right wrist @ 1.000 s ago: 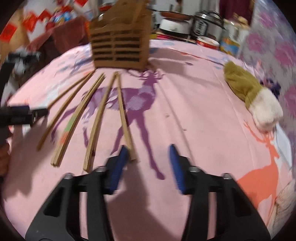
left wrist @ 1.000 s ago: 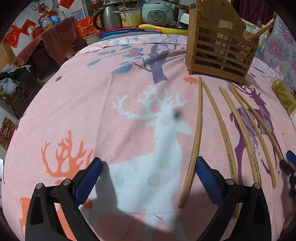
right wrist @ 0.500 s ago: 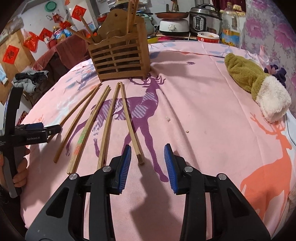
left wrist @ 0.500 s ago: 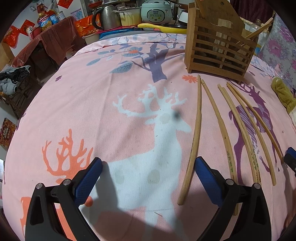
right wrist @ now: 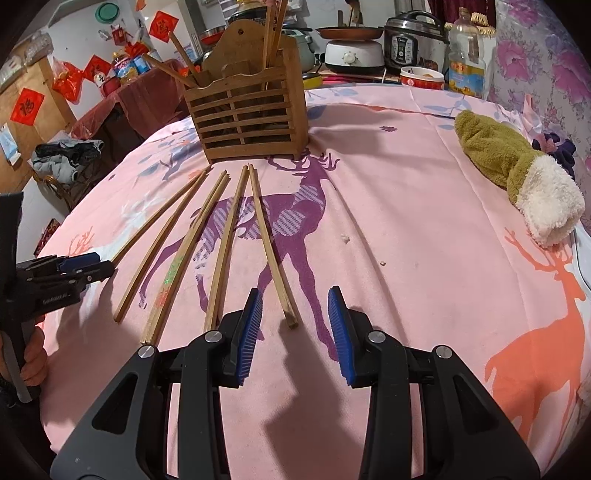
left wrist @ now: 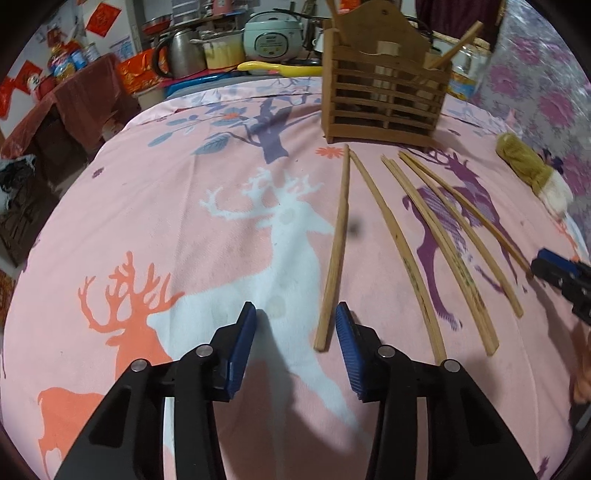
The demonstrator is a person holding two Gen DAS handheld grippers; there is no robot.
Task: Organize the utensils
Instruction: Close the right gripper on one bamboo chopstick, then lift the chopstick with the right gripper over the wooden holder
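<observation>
The pink cloth [left wrist: 184,206] is free at left and near. At far, the wooden holder [left wrist: 384,99] blocks passage; the chopsticks [left wrist: 402,254] fan across right, the plush toy [right wrist: 517,173] beyond.

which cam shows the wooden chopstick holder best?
Right wrist: the wooden holder shows whole and unclipped, with chopsticks standing in it. Left wrist gets its slatted front too, but its top is clipped by the frame edge.
</observation>
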